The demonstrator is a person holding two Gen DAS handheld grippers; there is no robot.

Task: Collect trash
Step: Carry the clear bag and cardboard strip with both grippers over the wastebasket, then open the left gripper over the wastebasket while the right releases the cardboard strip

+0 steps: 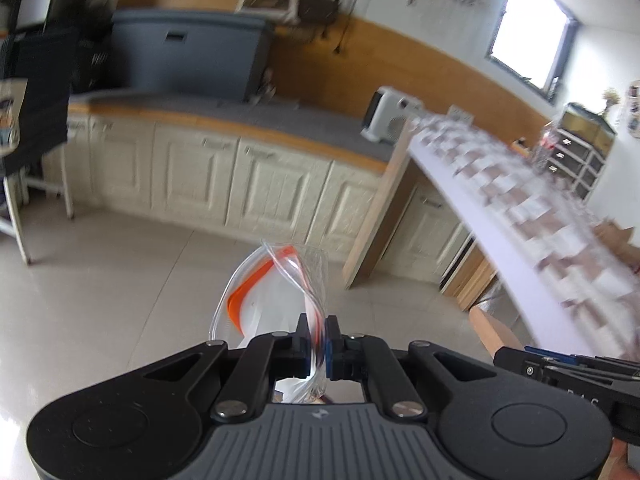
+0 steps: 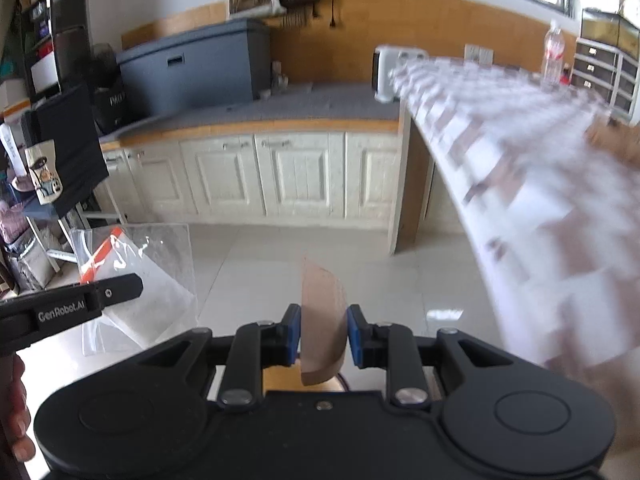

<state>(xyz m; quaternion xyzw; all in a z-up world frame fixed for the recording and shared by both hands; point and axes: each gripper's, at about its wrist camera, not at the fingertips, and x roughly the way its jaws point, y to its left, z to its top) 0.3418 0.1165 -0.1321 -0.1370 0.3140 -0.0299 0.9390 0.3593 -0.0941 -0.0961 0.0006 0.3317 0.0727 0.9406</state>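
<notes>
**A:** What have we got hold of?

**B:** Our left gripper (image 1: 318, 340) is pinched tight on a clear plastic bag (image 1: 272, 300) with an orange strip along its edge. The bag is twisted where the blue pads bite it, and it fans out beyond the fingertips, above the pale tiled floor (image 1: 100, 300).

**A:** And the other side?

**B:** Our right gripper (image 2: 323, 336) is closed on a flat brown piece (image 2: 323, 320), cardboard or thin wood, we cannot tell which. It stands on edge between the two blue pads and pokes out past them.

**A:** Can each gripper be seen from the other's camera?

**B:** Yes. In the right wrist view the left gripper comes in from the left edge with the bag hanging just beyond it, and a thumb shows at the bottom left corner. In the left wrist view the brown piece shows at the right.

**A:** Any writing?

**B:** "GenRobot.AI" in white on the side of the left gripper. A black container (image 2: 112, 100) on the far counter has white lettering, too blurred to read.

**A:** What surrounds us?

**B:** Cream cabinets (image 2: 296, 176) far ahead under a grey counter (image 2: 304, 104) holding a grey bin (image 2: 200, 68). To the right, a table with a checked cloth (image 2: 520, 152), blurred, with a water bottle (image 2: 554, 56) on its far end.
</notes>
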